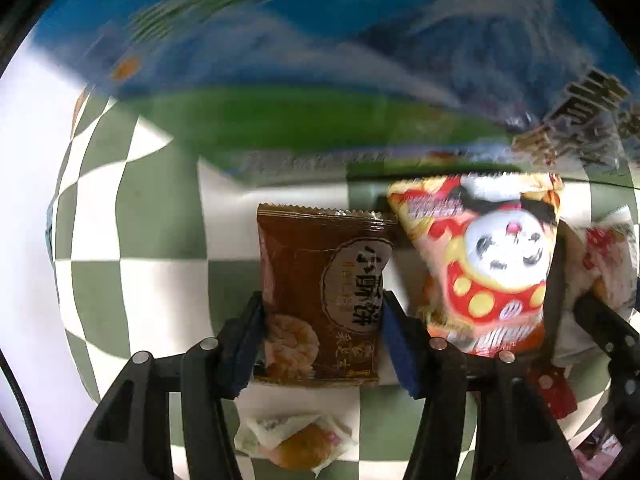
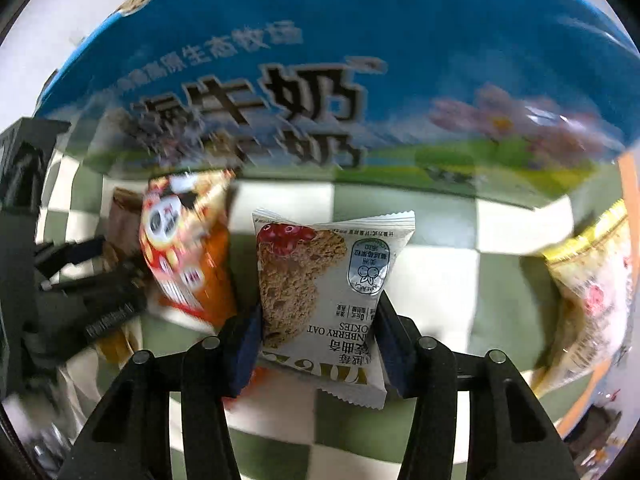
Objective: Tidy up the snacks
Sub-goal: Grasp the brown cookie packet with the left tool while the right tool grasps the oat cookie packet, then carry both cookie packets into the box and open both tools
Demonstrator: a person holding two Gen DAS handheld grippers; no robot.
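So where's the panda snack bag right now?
The panda snack bag lies on the checkered cloth between the two claws: right of the brown cookie packet in the left wrist view, near the blue carton.

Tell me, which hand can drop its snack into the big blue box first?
Probably either. The left gripper grips a brown cookie packet; the right gripper grips a white cranberry oat cookie packet. Both face the blue cardboard milk carton about equally close.
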